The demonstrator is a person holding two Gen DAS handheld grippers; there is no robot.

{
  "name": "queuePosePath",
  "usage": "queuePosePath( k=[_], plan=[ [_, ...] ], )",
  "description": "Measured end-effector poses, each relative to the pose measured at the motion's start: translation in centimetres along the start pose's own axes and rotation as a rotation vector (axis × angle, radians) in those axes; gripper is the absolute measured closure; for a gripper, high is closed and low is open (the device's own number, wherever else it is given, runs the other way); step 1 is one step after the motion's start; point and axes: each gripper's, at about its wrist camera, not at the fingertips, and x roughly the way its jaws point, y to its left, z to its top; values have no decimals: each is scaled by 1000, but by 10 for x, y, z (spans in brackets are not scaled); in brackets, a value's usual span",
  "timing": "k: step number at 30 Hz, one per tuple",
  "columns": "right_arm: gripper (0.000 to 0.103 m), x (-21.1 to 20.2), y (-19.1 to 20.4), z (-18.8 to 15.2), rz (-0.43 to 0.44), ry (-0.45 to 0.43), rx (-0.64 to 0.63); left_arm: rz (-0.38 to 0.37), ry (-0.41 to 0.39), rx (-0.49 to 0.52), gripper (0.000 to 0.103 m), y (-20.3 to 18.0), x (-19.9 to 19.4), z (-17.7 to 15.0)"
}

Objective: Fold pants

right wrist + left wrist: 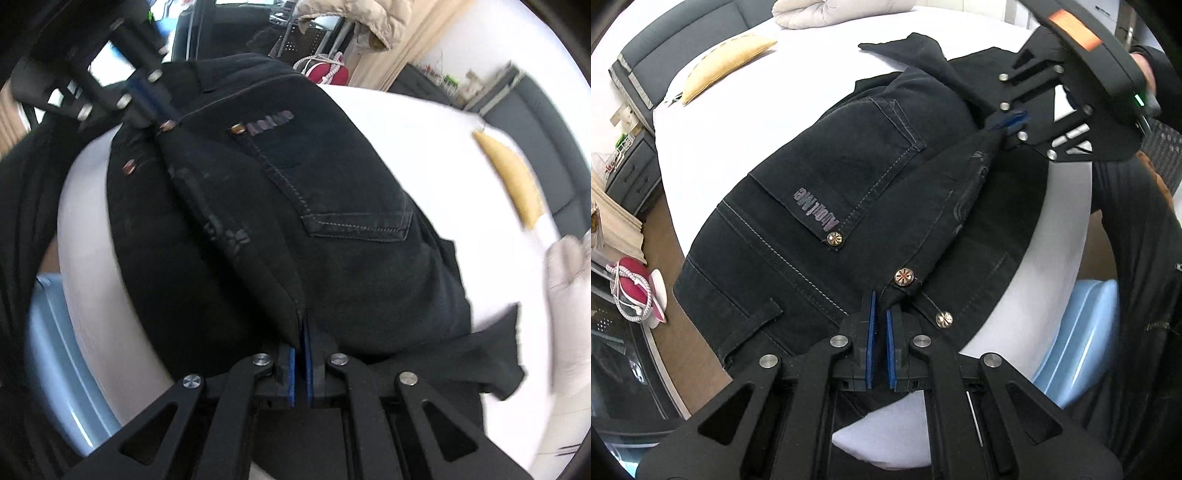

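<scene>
Black pants (827,192) spread on the white bed (746,122), one edge lifted. Left hand-held gripper (881,321) and right hand-held gripper (300,343) both clamped on that edge. Best carried across level, taut, seams aligned before lowering.

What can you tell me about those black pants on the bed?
The pants are black denim with pale stitching, a back pocket bearing a grey printed logo, and round metal rivets. They lie on a white bed, partly folded, one flap lifted into a ridge. The left gripper pinches that ridge near the waistband, and the right gripper is shut on its other end. One corner juts out past the fold.
</scene>
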Motion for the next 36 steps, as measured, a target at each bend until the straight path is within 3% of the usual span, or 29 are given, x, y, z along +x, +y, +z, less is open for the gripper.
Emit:
queuePosePath(
  k=[8,18,25,31,36],
  plan=[
    [98,-11,43,-8,-85,13,-44,-23,9,22,99,-2,-9,-6],
    [98,-13,46,-25,-105,20,-20,-40,-3,1,99,-6,-5,-18],
    [96,-1,53,-33,-126,28,-13,-54,-11,-51,95,15,-8,-32],
    [96,-5,65,-43,-141,14,14,-92,-14,-85,91,24,-41,-21],
    [95,-6,77,-44,-181,16,4,-161,-104,-105,91,25,-63,7]
  ],
)
